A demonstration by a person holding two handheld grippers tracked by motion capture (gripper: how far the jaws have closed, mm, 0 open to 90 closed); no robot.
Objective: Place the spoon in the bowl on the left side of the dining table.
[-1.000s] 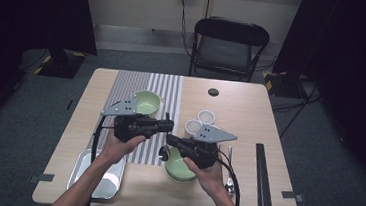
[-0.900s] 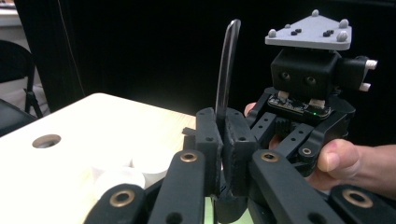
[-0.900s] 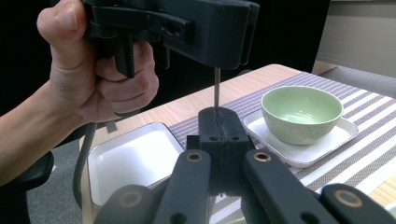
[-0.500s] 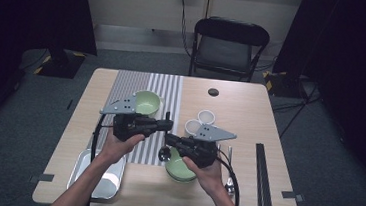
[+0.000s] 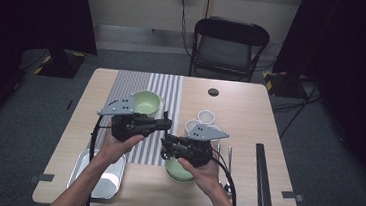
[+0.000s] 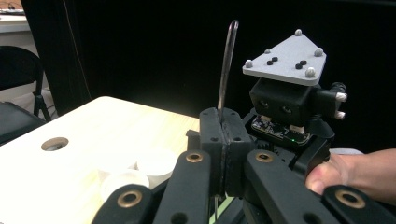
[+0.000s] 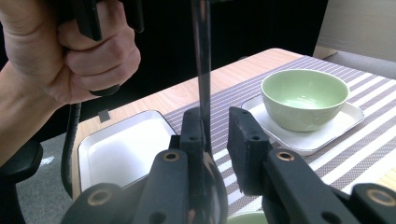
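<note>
high view: you hold both tools together above the desk (image 5: 250, 114), mid hand-over, it seems.

left gripper view: your left tool (image 6: 224, 135) is clamped on a thin metal utensil (image 6: 227, 65), upright.

right gripper view: your right tool (image 7: 219, 135) stands narrowly parted, the utensil against one jaw; next, draw it clear.

Studio-like lab: black curtains (image 5: 38, 10), lone folding chair (image 5: 228, 47), table (image 5: 250, 114).
</note>
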